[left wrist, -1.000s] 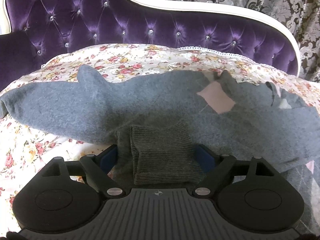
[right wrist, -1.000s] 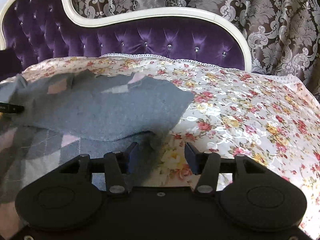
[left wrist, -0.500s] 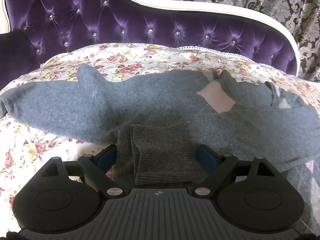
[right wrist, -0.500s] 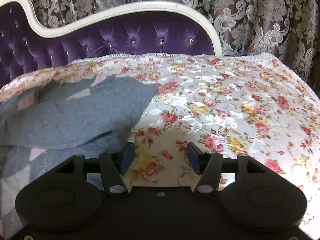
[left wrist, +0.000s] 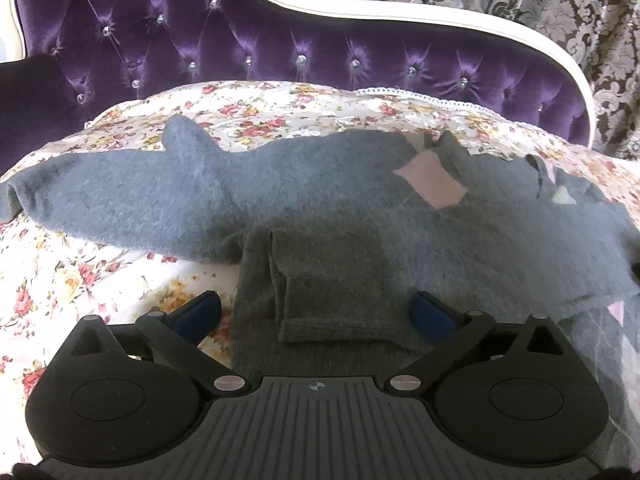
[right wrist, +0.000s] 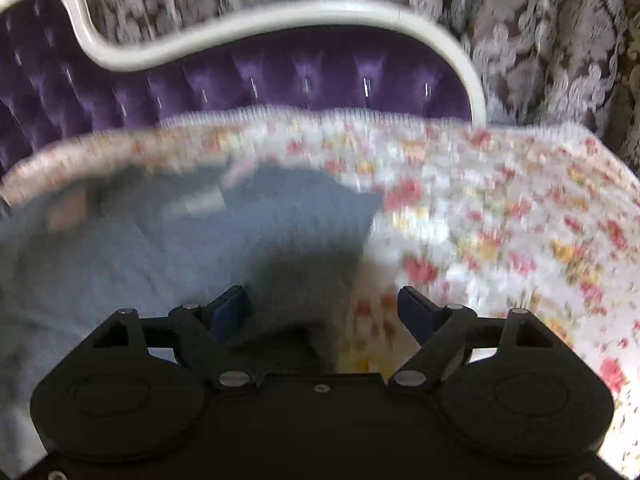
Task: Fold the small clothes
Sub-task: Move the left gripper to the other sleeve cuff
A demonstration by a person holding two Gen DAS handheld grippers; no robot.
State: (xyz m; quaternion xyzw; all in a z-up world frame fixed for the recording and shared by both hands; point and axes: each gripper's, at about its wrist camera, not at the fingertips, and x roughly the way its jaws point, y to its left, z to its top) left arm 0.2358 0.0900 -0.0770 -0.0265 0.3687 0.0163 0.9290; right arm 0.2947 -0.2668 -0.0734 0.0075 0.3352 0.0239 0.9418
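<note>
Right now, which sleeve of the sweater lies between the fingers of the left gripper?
The folded sleeve, whose dark ribbed cuff points at the left gripper. The other sleeve stretches out flat to the left, away from it.

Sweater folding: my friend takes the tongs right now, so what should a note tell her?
Left tongs: open, jaws either side of the dark ribbed cuff, not pinching it.
Right tongs: open over the sweater's right edge; that view is blurred.
The grey sweater lies on the floral cover of the purple sofa. One sleeve sticks out left; the cuffed sleeve is folded across the body.
Done: one sleeve in.
Left: the other sleeve, then fold the body.
</note>
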